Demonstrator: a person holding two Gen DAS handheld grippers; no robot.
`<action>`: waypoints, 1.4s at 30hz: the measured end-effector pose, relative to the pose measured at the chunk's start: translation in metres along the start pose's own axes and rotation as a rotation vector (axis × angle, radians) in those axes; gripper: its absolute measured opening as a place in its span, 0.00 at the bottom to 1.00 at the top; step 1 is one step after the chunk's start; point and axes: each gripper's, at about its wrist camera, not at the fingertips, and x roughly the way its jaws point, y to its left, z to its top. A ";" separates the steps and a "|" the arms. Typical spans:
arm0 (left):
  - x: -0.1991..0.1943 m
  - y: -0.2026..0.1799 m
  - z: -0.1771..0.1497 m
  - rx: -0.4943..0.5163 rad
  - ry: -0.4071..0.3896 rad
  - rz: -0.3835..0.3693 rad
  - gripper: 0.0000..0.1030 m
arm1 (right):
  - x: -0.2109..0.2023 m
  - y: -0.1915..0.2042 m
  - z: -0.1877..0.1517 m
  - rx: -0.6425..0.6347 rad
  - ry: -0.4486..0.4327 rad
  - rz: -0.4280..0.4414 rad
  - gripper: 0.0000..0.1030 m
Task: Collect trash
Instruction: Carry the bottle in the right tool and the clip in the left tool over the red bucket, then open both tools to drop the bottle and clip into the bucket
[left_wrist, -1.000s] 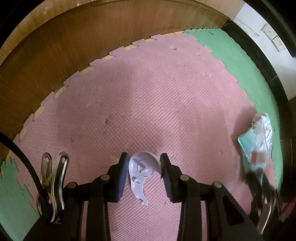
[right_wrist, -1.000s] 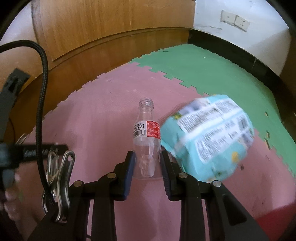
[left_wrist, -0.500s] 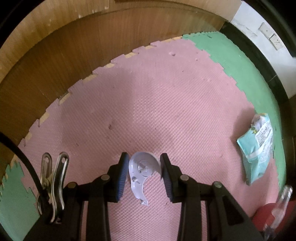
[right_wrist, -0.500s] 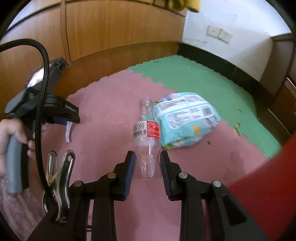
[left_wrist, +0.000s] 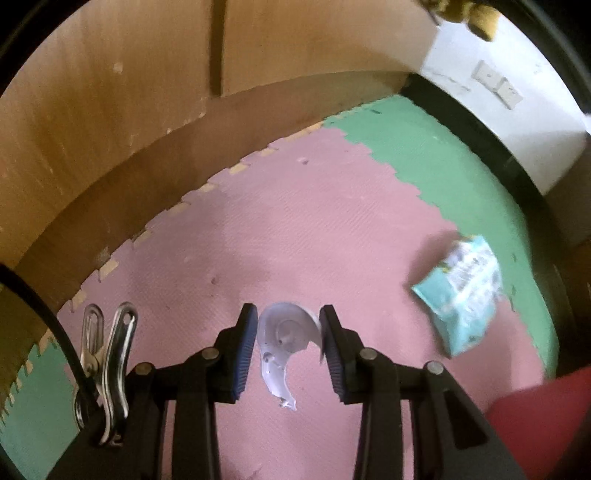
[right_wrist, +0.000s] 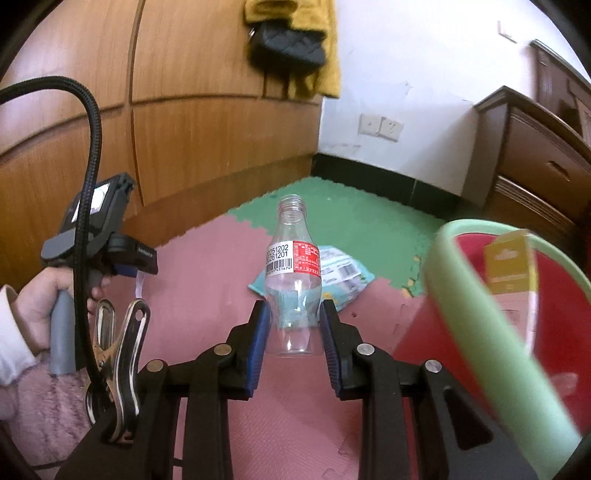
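The right tool (right_wrist: 291, 325) is closed on the empty bottle (right_wrist: 293, 273) near its base, beside the red bin (right_wrist: 480, 314); light, slippery, crushable. The left tool (left_wrist: 288, 339) pinches a thin plastic scrap (left_wrist: 282, 343).

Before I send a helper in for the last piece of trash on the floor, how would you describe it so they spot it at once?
Start at the pink foam mat and follow it to the seam with the green foam mat. There lies a flat teal-and-white printed plastic pouch. It is the only loose item on the mats; the clear plastic bottle and white curved plastic piece are each held in a claw.
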 end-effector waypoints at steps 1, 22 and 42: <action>-0.007 -0.004 -0.001 0.015 -0.008 -0.003 0.35 | -0.006 -0.004 0.001 0.013 -0.007 -0.002 0.28; -0.190 -0.119 -0.058 0.343 -0.209 -0.311 0.35 | -0.110 -0.064 0.005 0.134 -0.199 -0.078 0.28; -0.255 -0.272 -0.131 0.651 -0.202 -0.512 0.36 | -0.158 -0.143 -0.027 0.300 -0.235 -0.252 0.28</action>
